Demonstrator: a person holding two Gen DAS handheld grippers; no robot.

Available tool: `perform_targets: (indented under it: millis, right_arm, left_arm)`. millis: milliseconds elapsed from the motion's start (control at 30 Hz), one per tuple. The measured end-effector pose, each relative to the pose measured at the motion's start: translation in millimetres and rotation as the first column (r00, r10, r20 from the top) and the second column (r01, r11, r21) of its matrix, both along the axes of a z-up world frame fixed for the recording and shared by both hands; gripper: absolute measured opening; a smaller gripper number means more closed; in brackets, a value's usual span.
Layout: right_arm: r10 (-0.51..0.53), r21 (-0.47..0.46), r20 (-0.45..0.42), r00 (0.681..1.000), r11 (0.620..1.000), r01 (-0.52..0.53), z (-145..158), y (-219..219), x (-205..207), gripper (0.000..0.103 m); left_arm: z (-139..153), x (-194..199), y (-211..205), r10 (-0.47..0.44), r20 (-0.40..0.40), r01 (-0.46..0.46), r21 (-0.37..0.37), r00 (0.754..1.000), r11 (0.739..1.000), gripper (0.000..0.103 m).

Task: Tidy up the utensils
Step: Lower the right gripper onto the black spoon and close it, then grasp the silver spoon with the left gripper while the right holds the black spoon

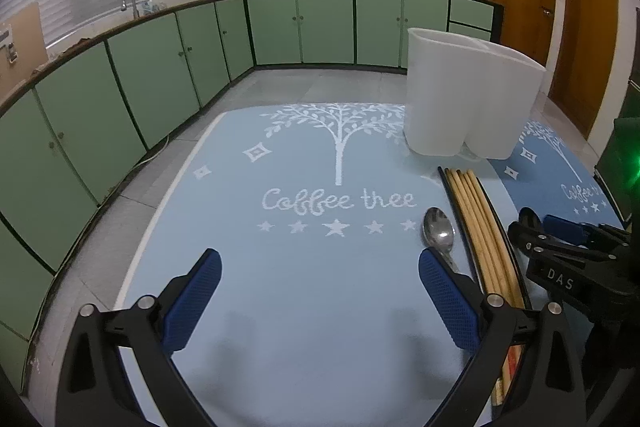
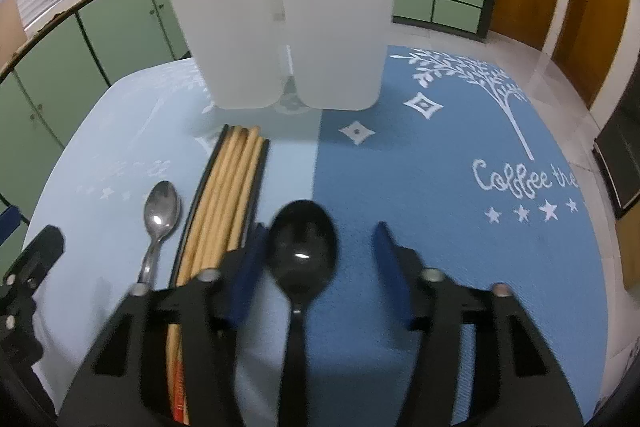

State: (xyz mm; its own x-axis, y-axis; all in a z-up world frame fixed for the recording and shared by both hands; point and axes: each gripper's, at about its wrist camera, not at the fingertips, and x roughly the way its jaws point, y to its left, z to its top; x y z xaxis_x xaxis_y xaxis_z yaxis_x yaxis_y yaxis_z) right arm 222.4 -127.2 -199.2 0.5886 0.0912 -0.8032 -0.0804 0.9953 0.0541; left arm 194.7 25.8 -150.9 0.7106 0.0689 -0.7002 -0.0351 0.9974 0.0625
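With the right gripper (image 2: 316, 267) spread open astride the black spoon (image 2: 301, 247) lying right of the chopsticks (image 2: 228, 195), the pick-up step is in hand: closing on the handle, then transfer to the white holder (image 2: 288, 27) beyond, left gripper (image 1: 320, 301) open and idle

"Coffee tree" on the light blue mat (image 1: 304, 287); "DAS" on the right gripper (image 1: 532, 223).

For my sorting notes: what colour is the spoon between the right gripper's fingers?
Black, glossy. The spoon shows best in the right wrist view, lying between the open right gripper.
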Motion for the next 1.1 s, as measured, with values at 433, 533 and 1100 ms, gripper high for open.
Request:
perform_targets:
  millis: [433, 533, 1100]
  right_arm:
    - [-0.008, 0.034, -0.003, 1.0, 0.999, 0.008, 1.4, -19.8, -0.8, 0.034]
    - [-0.005, 0.045, -0.004, 1.0, 0.999, 0.005, 1.7, -21.6, 0.5, 0.034]
    - [0.029, 0.067, -0.01, 1.0, 0.997, -0.029, 1.4, -28.3, -1.2, 0.035]
  left_arm:
    - [-10.5, 33.6, -37.2, -0.061, -0.032, 0.06, -0.026, 0.998, 0.998, 0.097]
    - [-15.3, 44.7, -43.3, -0.059, -0.05, 0.058, -0.027, 0.997, 0.998, 0.097]
    - [-43.0, 78.8, -48.2, -0.03, -0.183, 0.028, -0.013, 0.983, 1.0, 0.097]
